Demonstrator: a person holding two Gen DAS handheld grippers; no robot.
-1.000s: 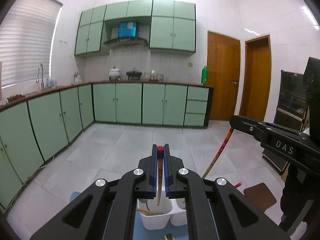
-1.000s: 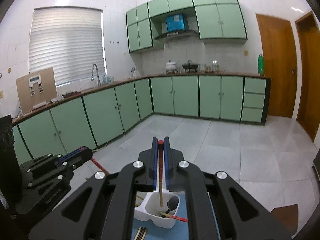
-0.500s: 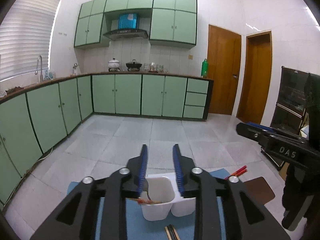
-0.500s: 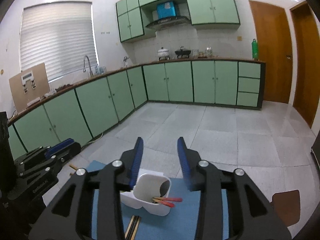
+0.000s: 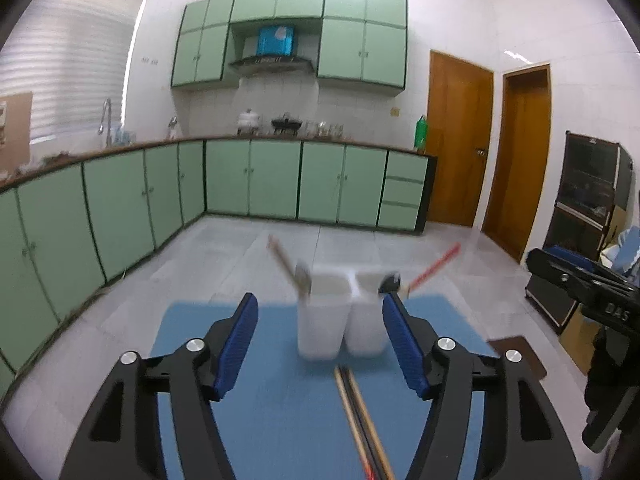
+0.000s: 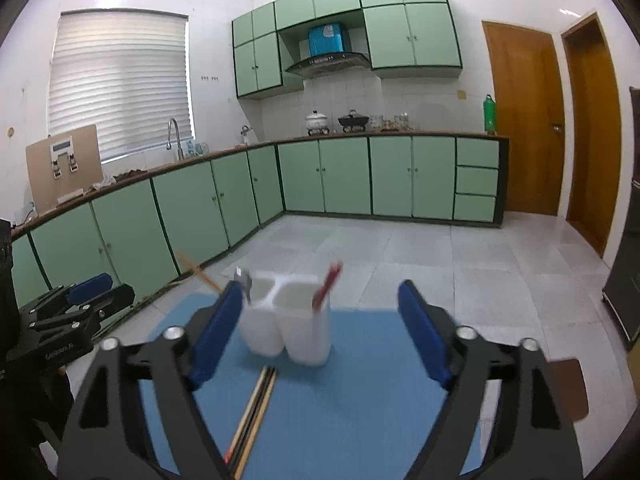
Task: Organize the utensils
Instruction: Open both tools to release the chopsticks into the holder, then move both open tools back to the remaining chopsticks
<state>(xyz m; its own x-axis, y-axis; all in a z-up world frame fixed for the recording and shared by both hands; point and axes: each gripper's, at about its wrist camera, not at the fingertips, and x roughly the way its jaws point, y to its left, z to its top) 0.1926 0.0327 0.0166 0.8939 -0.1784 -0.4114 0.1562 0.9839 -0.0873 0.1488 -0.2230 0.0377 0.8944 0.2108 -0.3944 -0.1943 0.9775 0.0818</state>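
Green kitchen cabinets (image 5: 256, 178) behind; blue mat (image 5: 280, 420) carries a white 2-compartment holder (image 5: 340, 320) with utensils standing inside, chopsticks (image 5: 360, 416) lying just before it. Left tongs (image 5: 320, 340) and right tongs (image 6: 320, 332) have just been opening, nothing gripped.

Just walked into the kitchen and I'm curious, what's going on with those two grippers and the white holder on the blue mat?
A person is sorting utensils with a handheld gripper in each hand. Both the left gripper and the right gripper have just been opening, and nothing is between their fingers. The white two-compartment holder stands on the blue mat. A wooden chopstick and a spoon lean in one compartment, red chopsticks in the other. More chopsticks lie on the mat, not yet picked up.
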